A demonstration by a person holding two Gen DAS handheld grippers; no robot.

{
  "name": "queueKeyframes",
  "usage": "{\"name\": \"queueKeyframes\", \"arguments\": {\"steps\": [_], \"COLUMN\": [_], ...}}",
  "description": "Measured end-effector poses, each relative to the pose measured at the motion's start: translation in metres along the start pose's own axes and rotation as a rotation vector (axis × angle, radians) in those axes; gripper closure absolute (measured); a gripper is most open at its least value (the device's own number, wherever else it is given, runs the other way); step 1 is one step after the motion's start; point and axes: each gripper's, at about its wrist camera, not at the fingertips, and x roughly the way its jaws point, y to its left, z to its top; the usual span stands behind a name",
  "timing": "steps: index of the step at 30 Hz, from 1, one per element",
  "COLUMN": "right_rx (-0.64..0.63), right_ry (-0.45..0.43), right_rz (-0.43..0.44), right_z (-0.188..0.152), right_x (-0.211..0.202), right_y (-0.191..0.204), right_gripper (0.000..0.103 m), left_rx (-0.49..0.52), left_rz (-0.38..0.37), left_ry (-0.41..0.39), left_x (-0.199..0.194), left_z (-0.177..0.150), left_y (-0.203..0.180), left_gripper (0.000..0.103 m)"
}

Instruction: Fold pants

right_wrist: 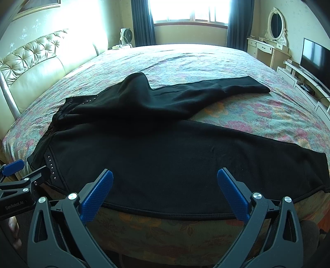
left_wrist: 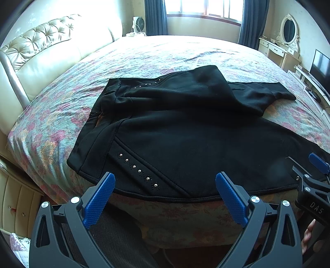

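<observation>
Black pants [left_wrist: 185, 132] lie spread on the floral bedspread [left_wrist: 61, 115], waistband to the left, legs to the right. The near leg lies flat along the bed's front edge. The far leg is bunched and angled away [right_wrist: 185, 94]. Silver studs run along the near pocket [left_wrist: 138, 169]. My left gripper [left_wrist: 165, 198] is open and empty, just short of the pants' near hem by the pocket. My right gripper [right_wrist: 165, 195] is open and empty, at the near hem further right along the leg [right_wrist: 185, 160]. Each gripper shows at the other view's edge.
A padded cream headboard [left_wrist: 41, 53] stands at the left. A window with blue curtains [left_wrist: 204, 8] is behind the bed. A dresser with an oval mirror [left_wrist: 288, 28] and a TV [right_wrist: 315, 57] stand at the right. A nightstand [left_wrist: 18, 198] sits at lower left.
</observation>
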Motion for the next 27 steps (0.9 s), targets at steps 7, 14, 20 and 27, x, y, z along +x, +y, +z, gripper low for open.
{"name": "queueKeyframes", "arguments": {"steps": [7,14,20,27], "right_rx": [0.003,0.008,0.006,-0.004], "right_ry": [0.005,0.007,0.007,-0.025], "right_rz": [0.002,0.003,0.004,0.012], "right_z": [0.001,0.001,0.001,0.017], "right_x": [0.001,0.002,0.003,0.001], "right_y": [-0.001,-0.002,-0.002,-0.004], "right_gripper": [0.002,0.002,0.002,0.002], "left_rx": [0.001,0.000,0.005,0.008], "left_rz": [0.001,0.000,-0.002,-0.054], "left_ry": [0.001,0.001,0.000,-0.046], "left_x": [0.000,0.000,0.000,-0.003], "left_z": [0.000,0.000,0.000,0.015], "left_y": [0.000,0.000,0.000,0.004], "left_gripper": [0.006,0.006,0.006,0.006]}}
